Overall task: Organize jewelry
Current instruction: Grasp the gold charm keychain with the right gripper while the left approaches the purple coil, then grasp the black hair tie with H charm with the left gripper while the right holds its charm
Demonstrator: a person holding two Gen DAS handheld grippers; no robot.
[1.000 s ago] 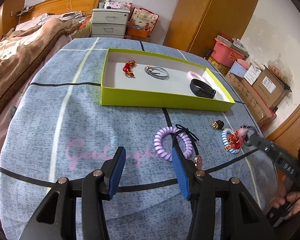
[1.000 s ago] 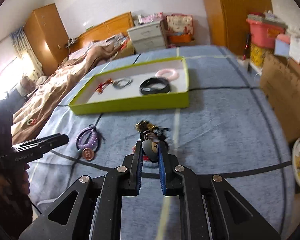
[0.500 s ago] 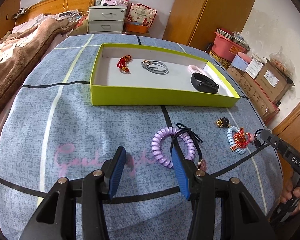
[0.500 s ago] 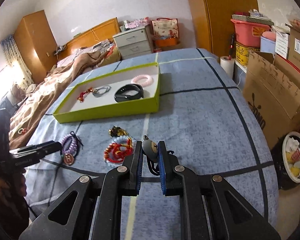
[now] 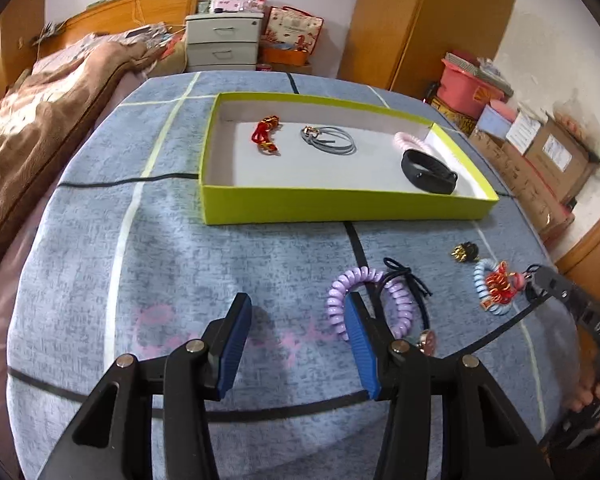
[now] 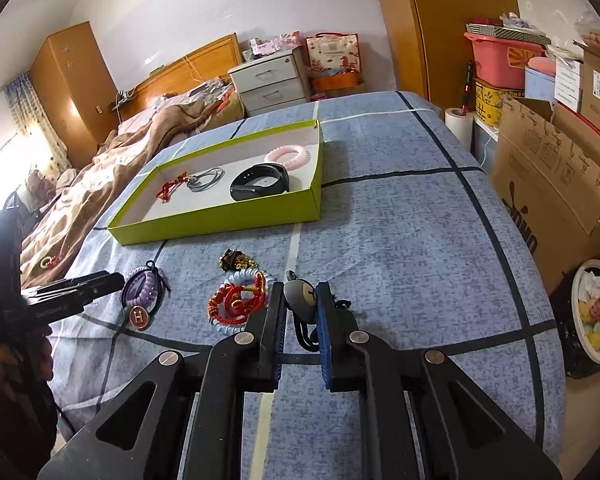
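Note:
A lime-green tray (image 5: pixel 340 204) (image 6: pixel 220 220) on the blue bedspread holds a red cord charm (image 5: pixel 266 136), a grey cord (image 5: pixel 328 140), a pink coil tie (image 5: pixel 410 140) and a black band (image 5: pixel 428 170). My left gripper (image 5: pixel 296 312) is open and empty, its right finger beside a purple coil tie (image 5: pixel 366 300) (image 6: pixel 140 284). My right gripper (image 6: pixel 300 296) is shut on a grey charm with a black cord (image 6: pixel 302 302), held just above the bedspread. A blue coil tie with a red knot (image 5: pixel 494 286) (image 6: pixel 240 300) and a gold-black ornament (image 5: pixel 464 252) (image 6: pixel 234 260) lie loose.
A bed with a brown blanket (image 5: pixel 40 120) lies left. Cardboard boxes (image 6: pixel 556 184) and a bin (image 6: pixel 596 312) stand right of the bedspread. A white drawer unit (image 5: pixel 222 42) stands behind.
My right gripper has pulled back and to the right with the grey charm, off the pile of loose ties. My left gripper has drifted slightly and stayed open.

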